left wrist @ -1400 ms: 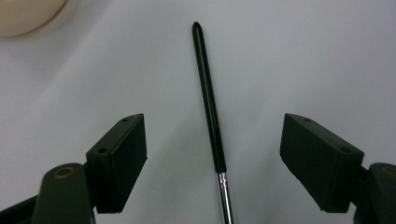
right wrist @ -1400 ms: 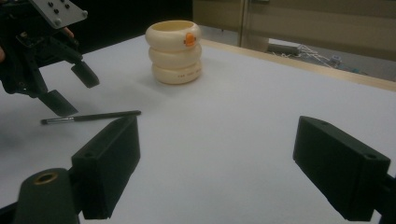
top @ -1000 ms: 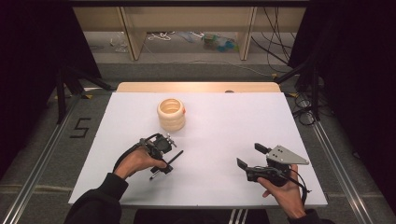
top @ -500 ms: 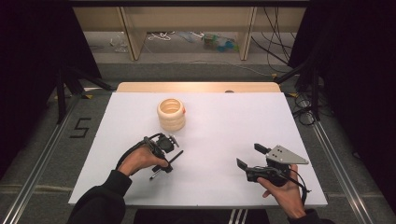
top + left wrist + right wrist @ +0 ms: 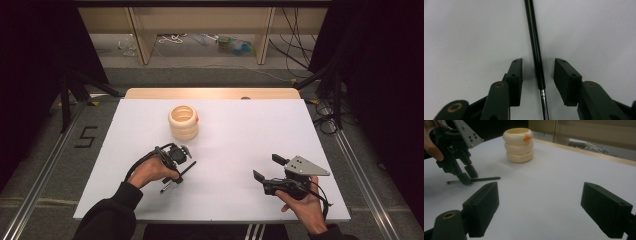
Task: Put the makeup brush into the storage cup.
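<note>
A thin black pen [image 5: 181,172] with a metal tip lies flat on the white table [image 5: 240,135]. My left gripper [image 5: 175,176] points down over it, one jaw on each side of the pen [image 5: 535,50]. The jaws have just been closing, and a gap still shows between each pad and the pen, so the left gripper [image 5: 538,65] is open. The right gripper view shows the left gripper [image 5: 468,179] standing on the pen [image 5: 485,179]. My right gripper [image 5: 269,168] rests near the front right, open wide [image 5: 541,202] with nothing between its jaws.
A cream container [image 5: 183,121] shaped like stacked rings, with an orange mark [image 5: 526,138], stands at the back left of the table. A wooden strip [image 5: 210,93] borders the far edge. Metal rails [image 5: 45,160] run along both sides on the floor.
Neither hand has shifted. The pen and the cream container lie where they were.
</note>
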